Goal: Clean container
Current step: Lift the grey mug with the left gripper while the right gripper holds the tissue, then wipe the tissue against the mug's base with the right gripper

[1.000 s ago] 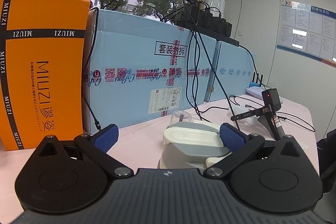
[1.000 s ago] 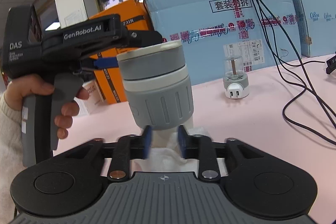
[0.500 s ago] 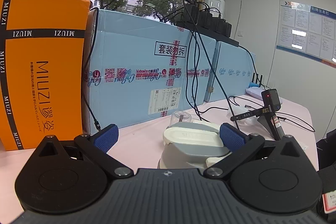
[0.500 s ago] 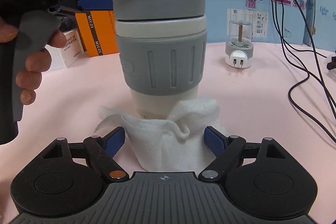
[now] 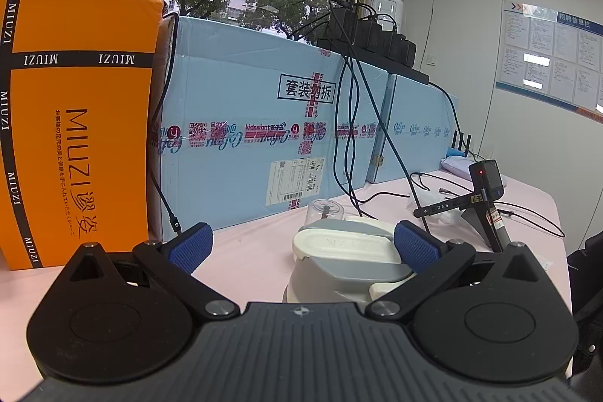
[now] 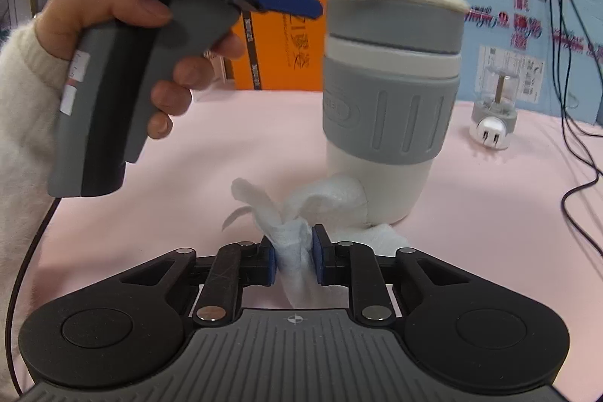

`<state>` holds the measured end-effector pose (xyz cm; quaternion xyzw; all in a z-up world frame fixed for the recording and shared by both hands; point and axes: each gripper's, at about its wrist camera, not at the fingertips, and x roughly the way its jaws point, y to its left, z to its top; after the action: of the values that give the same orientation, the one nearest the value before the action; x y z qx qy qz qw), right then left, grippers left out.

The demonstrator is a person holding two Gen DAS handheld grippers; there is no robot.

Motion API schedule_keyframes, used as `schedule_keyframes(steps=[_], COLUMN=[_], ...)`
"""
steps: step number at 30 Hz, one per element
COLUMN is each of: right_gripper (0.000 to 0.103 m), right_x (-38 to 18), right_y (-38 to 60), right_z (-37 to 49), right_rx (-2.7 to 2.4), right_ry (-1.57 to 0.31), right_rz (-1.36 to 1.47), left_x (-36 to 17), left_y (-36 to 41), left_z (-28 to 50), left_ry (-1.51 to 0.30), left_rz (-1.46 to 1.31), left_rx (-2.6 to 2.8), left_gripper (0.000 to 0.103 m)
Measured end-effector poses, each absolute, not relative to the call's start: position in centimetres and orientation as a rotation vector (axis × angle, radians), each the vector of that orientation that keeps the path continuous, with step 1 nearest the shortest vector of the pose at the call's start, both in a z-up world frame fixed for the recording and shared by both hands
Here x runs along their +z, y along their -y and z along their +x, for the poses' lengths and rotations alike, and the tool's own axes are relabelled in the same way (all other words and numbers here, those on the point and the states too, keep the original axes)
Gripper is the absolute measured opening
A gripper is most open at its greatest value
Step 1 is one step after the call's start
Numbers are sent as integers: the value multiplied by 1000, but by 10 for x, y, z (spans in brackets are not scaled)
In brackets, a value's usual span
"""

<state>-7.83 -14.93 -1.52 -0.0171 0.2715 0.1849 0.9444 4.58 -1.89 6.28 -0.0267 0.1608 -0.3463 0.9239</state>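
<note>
Your right gripper [image 6: 293, 260] has just squeezed shut on the white cloth [image 6: 297, 213]; your left gripper [image 5: 301, 245] stays spread around the cup [image 6: 388, 93], so wiping can start.

cloth [image 6: 324, 198] before cup [image 6: 388, 93] — boxes [image 6: 297, 29] behind

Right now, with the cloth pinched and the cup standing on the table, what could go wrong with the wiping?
1. The left gripper is open: only its right pad touches the lid of the cup, so a sideways wipe may push or tip the cup.
2. The right gripper pinches only a bunched fold of the white cloth; it could slip out.
3. The small plug-in device and black cables lie near.
</note>
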Motion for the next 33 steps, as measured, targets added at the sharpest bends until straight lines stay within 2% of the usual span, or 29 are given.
schedule_keyframes(steps=[12,33], right_gripper=[13,13], right_x=[38,2], right_y=[196,189], right_z=[-100,-72], right_rx=[229,266], right_ry=[-236,-380], right_rz=[81,99], left_x=[63,62], left_y=[20,19], left_z=[45,46], left_ry=[-328,-329], left_rz=[-56,-64], left_rx=[-712,-704], left_gripper=[103,103])
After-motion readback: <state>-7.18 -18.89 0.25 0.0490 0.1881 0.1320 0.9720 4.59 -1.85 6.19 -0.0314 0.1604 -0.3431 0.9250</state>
